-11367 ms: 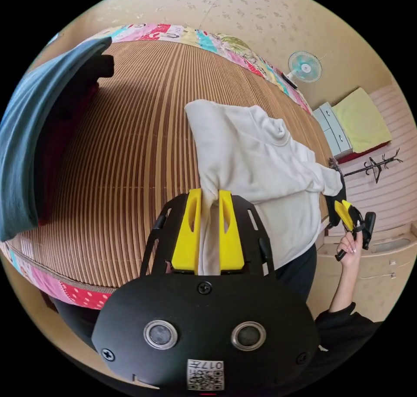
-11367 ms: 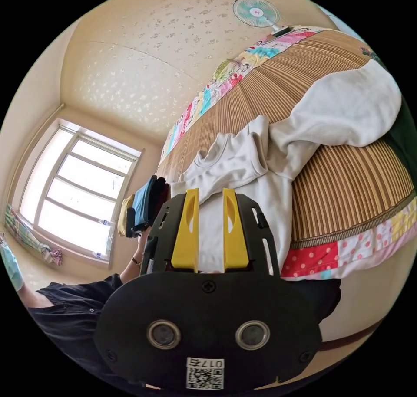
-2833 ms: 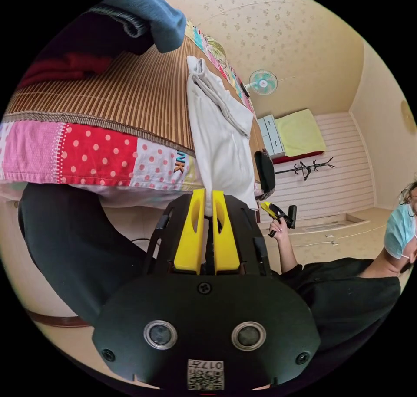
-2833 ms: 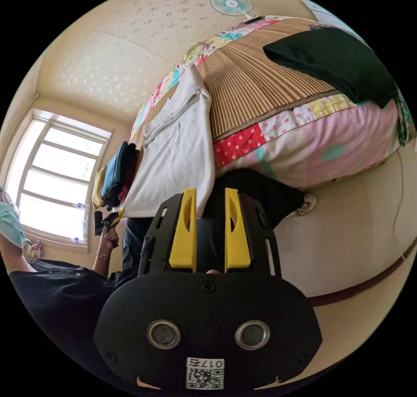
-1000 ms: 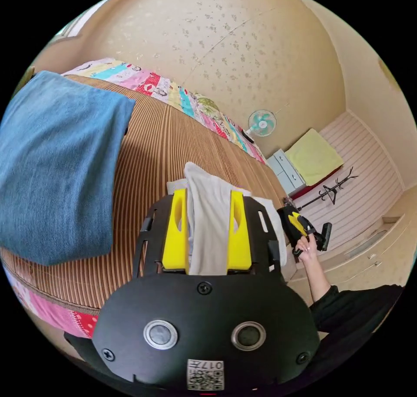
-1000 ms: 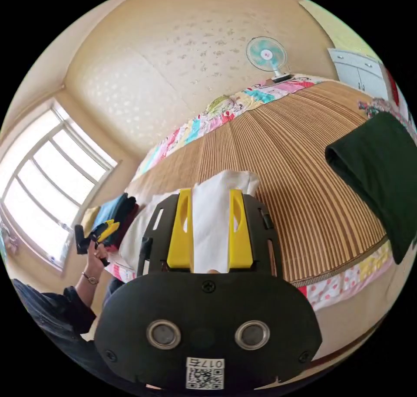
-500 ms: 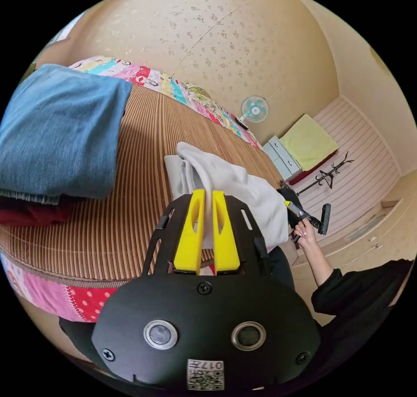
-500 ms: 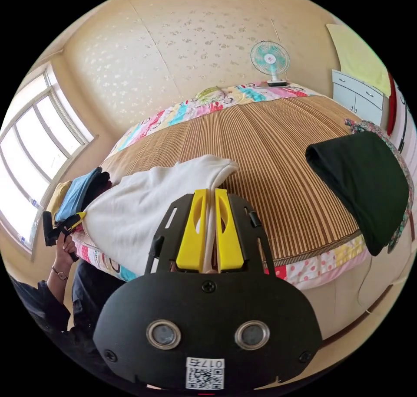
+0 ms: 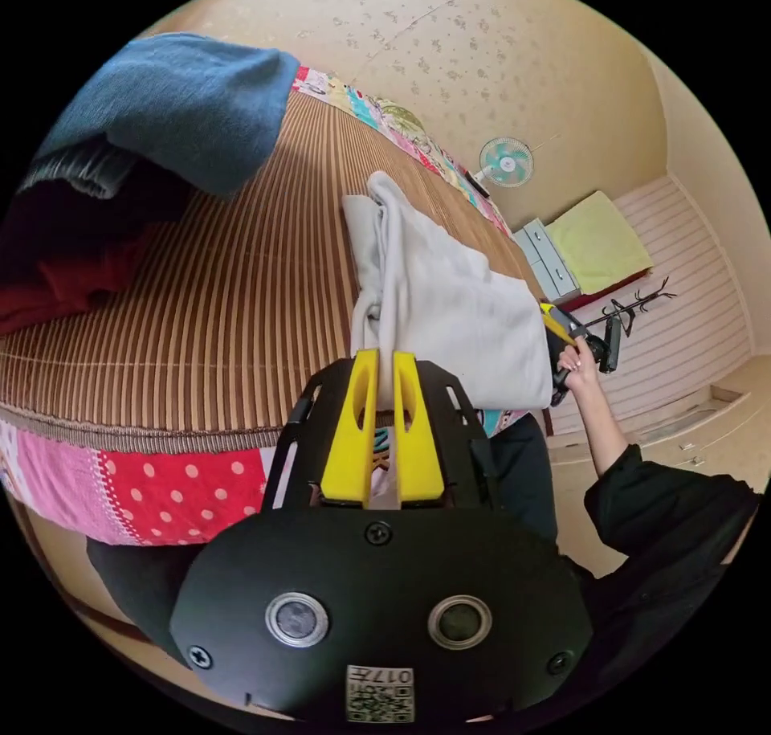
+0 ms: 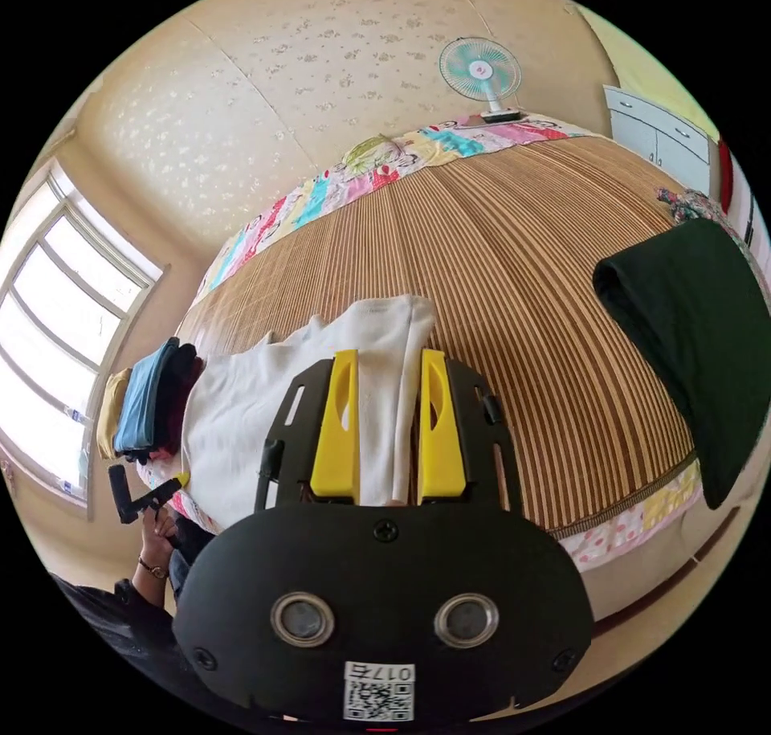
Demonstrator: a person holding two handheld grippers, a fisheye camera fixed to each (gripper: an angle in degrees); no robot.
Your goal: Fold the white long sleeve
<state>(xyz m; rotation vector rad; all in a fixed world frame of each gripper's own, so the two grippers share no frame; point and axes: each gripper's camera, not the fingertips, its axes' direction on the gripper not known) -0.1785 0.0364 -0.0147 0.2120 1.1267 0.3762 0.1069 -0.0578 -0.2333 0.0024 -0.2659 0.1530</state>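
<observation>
Right hand-held gripper (image 10: 389,426) now parted, jaws released around the shirt (image 10: 265,398); half a second ago pinched. Left hand-held gripper (image 9: 384,430) still clamped on its edge. Shirt folded on bed mat (image 10: 522,285), 9 o'clock of black garment (image 10: 707,341). Fold seemingly landing.

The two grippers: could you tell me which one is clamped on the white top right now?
The left gripper: its jaws pinch the white top. The right gripper has its jaws apart, with cloth lying loose between them.

Folded blue jeans (image 9: 185,100) and a dark green garment (image 10: 699,325) lie on the striped mat (image 10: 514,269).
</observation>
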